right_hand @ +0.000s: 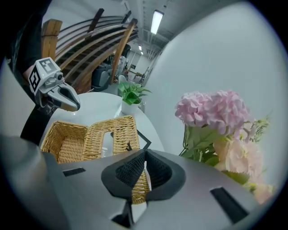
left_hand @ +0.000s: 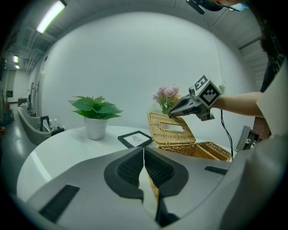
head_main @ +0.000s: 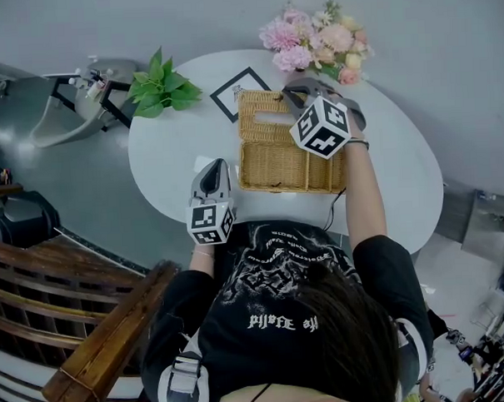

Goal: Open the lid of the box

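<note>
White oval table (head_main: 171, 154) stands on a grey floor (head_main: 85, 191), with wooden rails (head_main: 39, 284) beside it. The wicker box (head_main: 284, 165) sits mid-table, its lid (head_main: 261, 131) raised and its far edge pinched in the right gripper (right_hand: 143, 156). The left gripper (left_hand: 144, 155) is closed and empty at the near edge. Print in the frame (head_main: 239, 90) is too small to read.

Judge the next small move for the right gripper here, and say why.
Probably lower the lid back until it rests on the table: the right gripper pinches its free edge, it hangs tilted above the table, and the box already stands open.
</note>
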A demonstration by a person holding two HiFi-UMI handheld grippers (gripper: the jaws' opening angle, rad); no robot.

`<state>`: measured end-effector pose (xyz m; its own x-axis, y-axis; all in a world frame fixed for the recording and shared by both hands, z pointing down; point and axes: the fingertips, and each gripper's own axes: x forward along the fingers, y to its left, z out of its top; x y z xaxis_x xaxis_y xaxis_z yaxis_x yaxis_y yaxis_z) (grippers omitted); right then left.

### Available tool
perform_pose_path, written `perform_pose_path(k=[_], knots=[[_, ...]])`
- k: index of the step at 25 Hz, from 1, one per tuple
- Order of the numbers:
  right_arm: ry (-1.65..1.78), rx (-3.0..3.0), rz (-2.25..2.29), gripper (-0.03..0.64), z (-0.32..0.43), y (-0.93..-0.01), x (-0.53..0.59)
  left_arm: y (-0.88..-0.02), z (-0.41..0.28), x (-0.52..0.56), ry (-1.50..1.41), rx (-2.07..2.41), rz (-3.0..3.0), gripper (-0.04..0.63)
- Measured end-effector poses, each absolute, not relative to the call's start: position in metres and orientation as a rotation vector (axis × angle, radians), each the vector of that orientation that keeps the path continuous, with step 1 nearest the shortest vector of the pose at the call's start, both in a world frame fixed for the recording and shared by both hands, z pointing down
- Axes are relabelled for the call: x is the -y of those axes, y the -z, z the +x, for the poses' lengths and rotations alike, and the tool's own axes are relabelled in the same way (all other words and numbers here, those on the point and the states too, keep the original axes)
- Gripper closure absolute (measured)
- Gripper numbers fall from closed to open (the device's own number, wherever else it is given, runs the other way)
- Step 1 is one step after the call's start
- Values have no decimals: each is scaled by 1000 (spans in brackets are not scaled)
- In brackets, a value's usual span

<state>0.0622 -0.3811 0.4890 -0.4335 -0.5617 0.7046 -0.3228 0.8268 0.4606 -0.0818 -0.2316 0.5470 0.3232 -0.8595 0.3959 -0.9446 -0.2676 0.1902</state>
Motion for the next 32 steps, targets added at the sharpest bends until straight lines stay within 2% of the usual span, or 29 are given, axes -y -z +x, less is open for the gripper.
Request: perform_pose_path(k=[32], knots=[[-20, 2158, 610, 580, 67, -544, 407, -564, -82, 239, -358, 1554, 2162, 571]])
